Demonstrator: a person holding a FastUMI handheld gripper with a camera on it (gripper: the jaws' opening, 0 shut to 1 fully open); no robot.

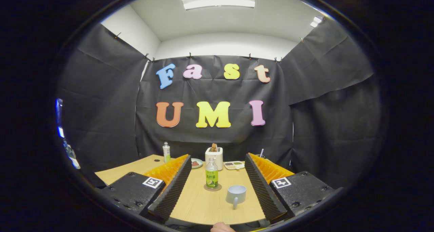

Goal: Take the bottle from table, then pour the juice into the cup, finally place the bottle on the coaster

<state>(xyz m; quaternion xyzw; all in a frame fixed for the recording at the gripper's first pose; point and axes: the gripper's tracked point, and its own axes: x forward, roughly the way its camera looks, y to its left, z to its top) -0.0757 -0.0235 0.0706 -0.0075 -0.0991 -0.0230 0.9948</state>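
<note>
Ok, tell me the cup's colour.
Pale grey-blue cup, gripper view, between the open tongs.

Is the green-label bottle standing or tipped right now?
Upright: the bottle stands cap-up on the coaster, beside the cup. The gripper is open, jaws wide apart, touching nothing.

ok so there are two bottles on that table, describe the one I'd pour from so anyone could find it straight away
Start at the wooden table seen between the open jaws. Near its middle, beside a pale blue cup, a clear bottle stands upright on a round coaster. Its green label and central spot set it apart from the white bottle at the far left edge.
</note>
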